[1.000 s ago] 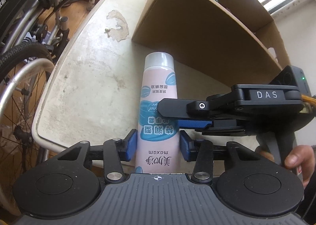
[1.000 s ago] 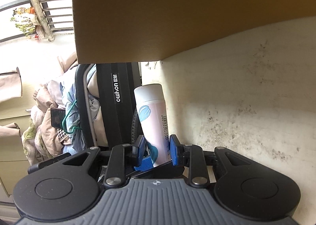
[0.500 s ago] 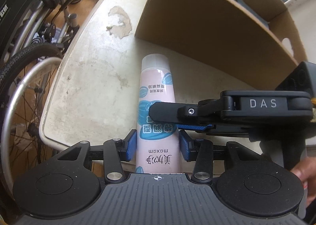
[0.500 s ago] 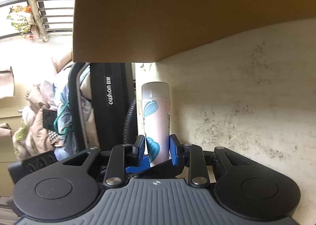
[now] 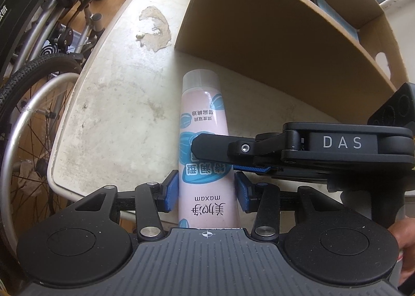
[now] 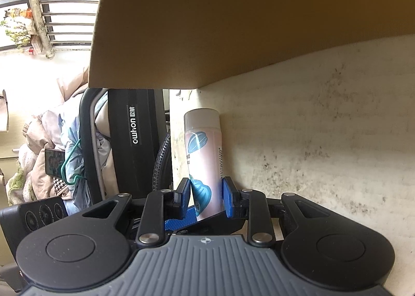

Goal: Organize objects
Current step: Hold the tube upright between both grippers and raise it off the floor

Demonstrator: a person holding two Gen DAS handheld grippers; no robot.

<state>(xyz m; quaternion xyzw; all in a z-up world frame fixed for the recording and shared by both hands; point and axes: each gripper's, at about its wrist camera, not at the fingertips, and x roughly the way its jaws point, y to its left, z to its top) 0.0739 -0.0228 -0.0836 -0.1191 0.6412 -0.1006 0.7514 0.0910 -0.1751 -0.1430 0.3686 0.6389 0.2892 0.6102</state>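
Nearest in the left wrist view, the left gripper (image 5: 206, 190) has its blue pads on either side of the pink tube (image 5: 205, 145). The left pad touches it, while the right pad seems to stand a sliver off, so I cannot tell whether this grip is firm or loosening. The right gripper (image 5: 207, 156) reaches in from the right and crosses the tube just beyond those pads. In its own view the right gripper (image 6: 206, 196) is clamped on the tube (image 6: 205, 156), both pads pressing its sides.

The tube is held in the air over the near part of the table (image 5: 116, 104), cap pointing away toward the box (image 5: 272, 44), which stands on the far right of the table.

The risks, as I judge them: two grippers on one soft tube could twist or squeeze it if they pull differently. If one lets go too soon, the tube may swing and drop past the table's near edge. Carried forward at this height, the cap could strike the box wall rather than clear it.
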